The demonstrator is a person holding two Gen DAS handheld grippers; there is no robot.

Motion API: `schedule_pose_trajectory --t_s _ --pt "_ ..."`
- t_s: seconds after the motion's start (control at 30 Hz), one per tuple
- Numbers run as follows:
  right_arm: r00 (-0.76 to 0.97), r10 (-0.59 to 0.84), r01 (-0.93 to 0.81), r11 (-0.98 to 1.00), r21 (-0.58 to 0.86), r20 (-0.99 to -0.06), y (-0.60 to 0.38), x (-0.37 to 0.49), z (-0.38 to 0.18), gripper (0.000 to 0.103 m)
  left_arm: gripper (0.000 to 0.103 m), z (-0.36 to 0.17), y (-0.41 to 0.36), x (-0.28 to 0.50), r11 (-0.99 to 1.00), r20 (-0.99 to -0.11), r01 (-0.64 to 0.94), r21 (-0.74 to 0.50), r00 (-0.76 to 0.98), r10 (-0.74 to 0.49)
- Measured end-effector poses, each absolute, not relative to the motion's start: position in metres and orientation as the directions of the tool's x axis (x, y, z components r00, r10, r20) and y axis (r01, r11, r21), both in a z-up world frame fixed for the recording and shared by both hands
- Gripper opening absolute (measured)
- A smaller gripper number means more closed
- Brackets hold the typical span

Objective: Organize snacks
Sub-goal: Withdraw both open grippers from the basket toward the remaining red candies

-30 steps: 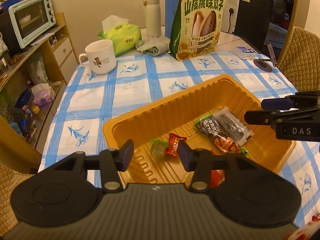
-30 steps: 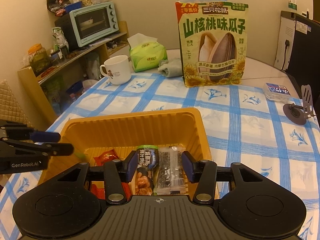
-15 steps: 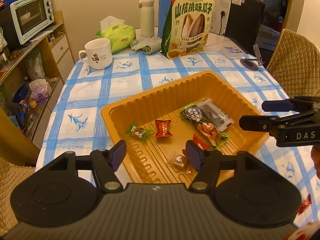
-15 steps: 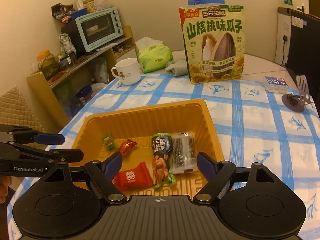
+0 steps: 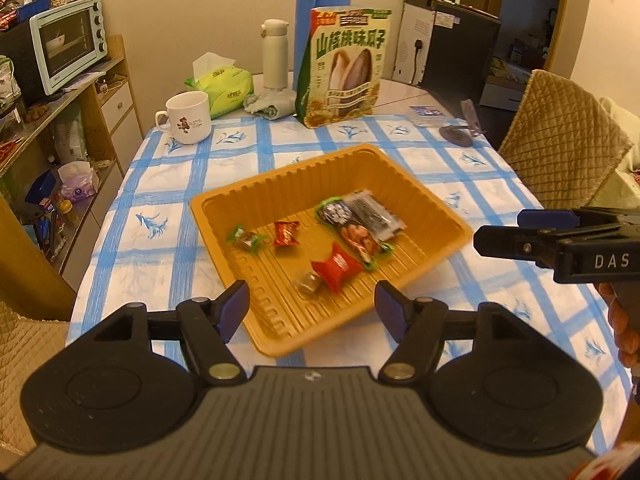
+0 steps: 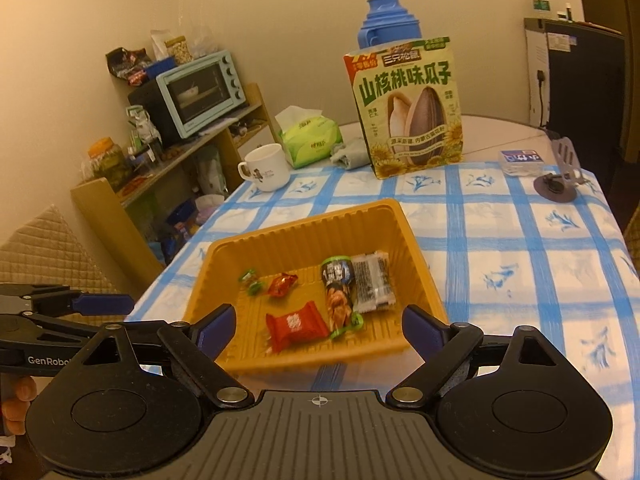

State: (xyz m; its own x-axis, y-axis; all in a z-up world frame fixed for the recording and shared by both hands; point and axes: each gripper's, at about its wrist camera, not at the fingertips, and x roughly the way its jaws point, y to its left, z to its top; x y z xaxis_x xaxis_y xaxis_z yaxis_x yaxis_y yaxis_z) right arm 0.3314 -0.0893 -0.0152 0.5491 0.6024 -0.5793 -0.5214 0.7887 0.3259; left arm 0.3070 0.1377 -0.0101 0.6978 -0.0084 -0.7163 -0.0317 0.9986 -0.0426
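Observation:
An orange plastic tray (image 5: pixel 224 204) (image 6: pixel 416 248) sits on the blue-checked tablecloth. Inside lie a red packet (image 5: pixel 338 266) (image 6: pixel 295 325), a small red candy (image 5: pixel 286 233) (image 6: pixel 282 283), a green-wrapped candy (image 5: pixel 245 238) (image 6: pixel 251 280), a clear-wrapped candy (image 5: pixel 308 282), a nut packet (image 5: pixel 352 232) (image 6: pixel 339 296) and a dark seaweed packet (image 5: pixel 374 216) (image 6: pixel 374 282). My left gripper (image 5: pixel 313 306) hangs above the tray's near edge, jaws opening, nothing between them. My right gripper (image 6: pixel 318 328) is above the tray's near rim, jaws opening wide and empty. Each gripper shows at the other view's edge.
A tall sunflower-seed bag (image 5: pixel 346 66) (image 6: pixel 408 108) stands behind the tray, with a white mug (image 5: pixel 188 118) (image 6: pixel 266 168), green tissue pack (image 5: pixel 220 88), white flask (image 5: pixel 274 54) and blue thermos (image 6: pixel 388 20). A phone stand (image 6: pixel 558 184) sits far right. Shelves with a toaster oven (image 5: pixel 66 42) flank the left; quilted chairs (image 5: pixel 560 140) surround.
Both grippers pulled back and up from the tray while their jaws widened. The nut and seaweed packets, earlier between the right fingers, and the candies now lie free in the tray.

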Motion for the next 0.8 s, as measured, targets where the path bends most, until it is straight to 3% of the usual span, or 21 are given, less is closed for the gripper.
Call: schedule_pose_trajectory --t_s 0.8 --pt "0.515 0.557 -0.479 0.817 0.319 -0.652 -0.187 0.194 -0.032 0.09 0.067 -0.022 0.04 0.183 0.995 -0.752 0.046 -0.085 0.652 -0.095"
